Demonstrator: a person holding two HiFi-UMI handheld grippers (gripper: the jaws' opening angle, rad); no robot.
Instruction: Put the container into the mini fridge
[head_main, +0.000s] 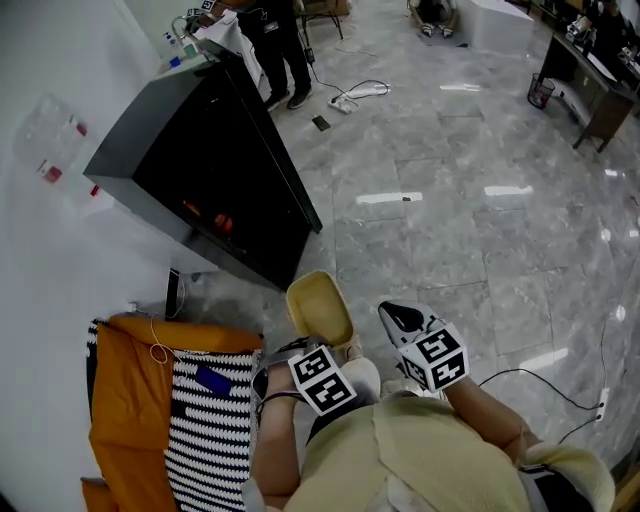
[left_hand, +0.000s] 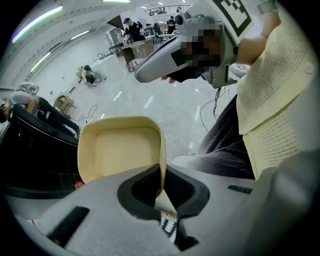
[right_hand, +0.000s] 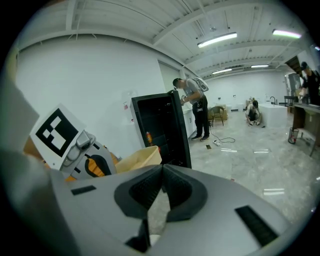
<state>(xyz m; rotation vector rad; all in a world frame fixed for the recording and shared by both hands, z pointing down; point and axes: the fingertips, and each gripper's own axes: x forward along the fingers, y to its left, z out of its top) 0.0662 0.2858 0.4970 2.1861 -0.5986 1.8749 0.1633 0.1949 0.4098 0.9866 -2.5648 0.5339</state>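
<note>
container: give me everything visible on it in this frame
The container is a pale yellow tub with rounded corners and a raised rim. It looks like plastic and its inside is empty. The left gripper is shut on one side wall, pinching its edge, and nothing else touches it. It is held off the floor, open side up toward the head view, just in front of the black fridge, not yet inside.
</note>
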